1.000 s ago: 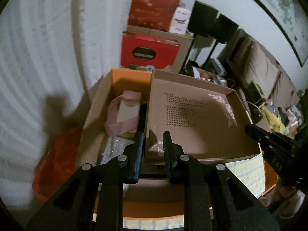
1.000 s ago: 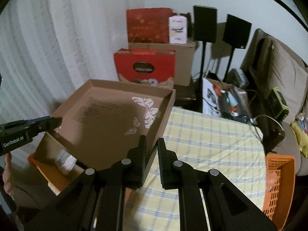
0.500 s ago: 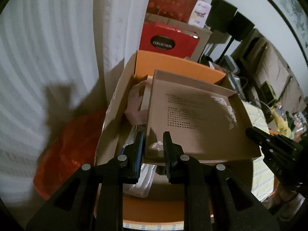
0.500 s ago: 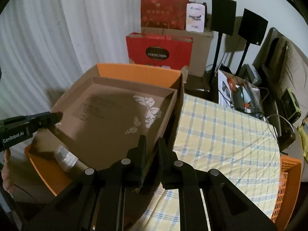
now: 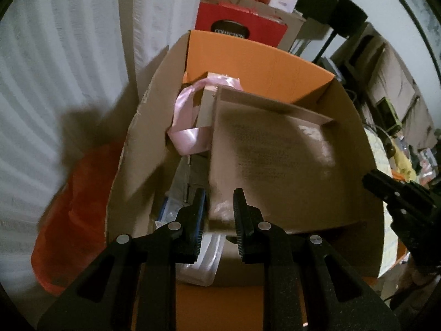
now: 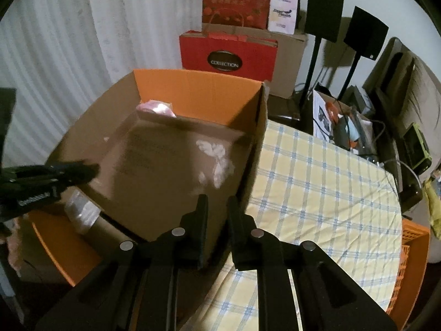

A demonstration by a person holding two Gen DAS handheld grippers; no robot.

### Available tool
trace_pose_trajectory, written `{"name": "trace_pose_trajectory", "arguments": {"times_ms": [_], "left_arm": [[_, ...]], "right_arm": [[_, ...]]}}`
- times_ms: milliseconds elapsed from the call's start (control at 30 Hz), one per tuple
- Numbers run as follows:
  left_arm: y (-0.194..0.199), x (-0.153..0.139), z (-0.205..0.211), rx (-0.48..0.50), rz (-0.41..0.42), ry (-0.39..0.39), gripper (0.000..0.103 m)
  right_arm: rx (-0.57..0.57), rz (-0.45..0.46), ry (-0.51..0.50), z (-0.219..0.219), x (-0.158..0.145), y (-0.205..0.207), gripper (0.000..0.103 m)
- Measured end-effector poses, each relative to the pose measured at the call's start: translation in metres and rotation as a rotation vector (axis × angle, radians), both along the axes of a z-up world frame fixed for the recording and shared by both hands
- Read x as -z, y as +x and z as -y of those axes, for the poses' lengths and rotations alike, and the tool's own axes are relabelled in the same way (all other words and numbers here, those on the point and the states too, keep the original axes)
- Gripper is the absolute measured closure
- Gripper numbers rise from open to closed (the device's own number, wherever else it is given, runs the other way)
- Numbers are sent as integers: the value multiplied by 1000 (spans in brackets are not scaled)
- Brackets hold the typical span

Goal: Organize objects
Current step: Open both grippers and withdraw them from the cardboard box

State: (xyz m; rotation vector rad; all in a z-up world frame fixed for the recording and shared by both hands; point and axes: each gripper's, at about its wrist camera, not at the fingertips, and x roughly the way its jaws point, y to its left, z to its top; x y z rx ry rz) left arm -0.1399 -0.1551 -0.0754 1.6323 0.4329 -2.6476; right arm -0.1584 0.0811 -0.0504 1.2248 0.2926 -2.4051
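A shallow brown cardboard tray (image 5: 275, 151) printed with white butterflies (image 6: 217, 160) lies tilted inside the big orange-lined carton (image 5: 248, 52), below its rim. My left gripper (image 5: 219, 193) is shut on the tray's near left corner. My right gripper (image 6: 217, 200) is at the tray's near right corner beside the carton (image 6: 193, 91) wall. Its jaws are opening, with the tray edge between them but no longer clamped. Each gripper shows in the other's view: the right gripper (image 5: 386, 190) and the left gripper (image 6: 69, 171).
Under the tray sit a small box tied with pink ribbon (image 5: 187, 135) and clear plastic packets (image 5: 198, 262). A table with a yellow checked cloth (image 6: 317, 179) adjoins the carton, an orange basket (image 6: 413, 248) beyond it. An orange bag (image 5: 74, 207) lies by the curtain.
Both grippers sank with the tray, which went from above the carton's rim to down inside it. The right jaws have spread a little.
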Motion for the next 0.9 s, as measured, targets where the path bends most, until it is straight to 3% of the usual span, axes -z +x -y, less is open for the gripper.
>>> {"name": "trace_pose_trajectory", "arguments": {"times_ms": [100,267,400,500,533,700,900], "left_arm": [[3,-5,-1,-2,-8,-8,76],[17,-22,-14,6,-67,-53,47],[29,-35,-28,25,-113,-82,40],[36,-42,-38,41,-137,-103,37],[39,-45,-43,48,-144,-106,31],[53,-52,-58,77,-175,-86,21],[71,-56,-77,94,-195,-65,11]], "right_arm": [[3,-9,-38,-9,-10,7,86],[11,-43,-85,-24,-28,23,77],[38,-70,-92,-37,-34,34,62],[60,-73,-104,-47,-35,40,59],[68,-76,-104,-51,-35,42,58],[114,-85,-113,-71,-36,53,43],[147,-106,-116,-91,-34,73,31]]}}
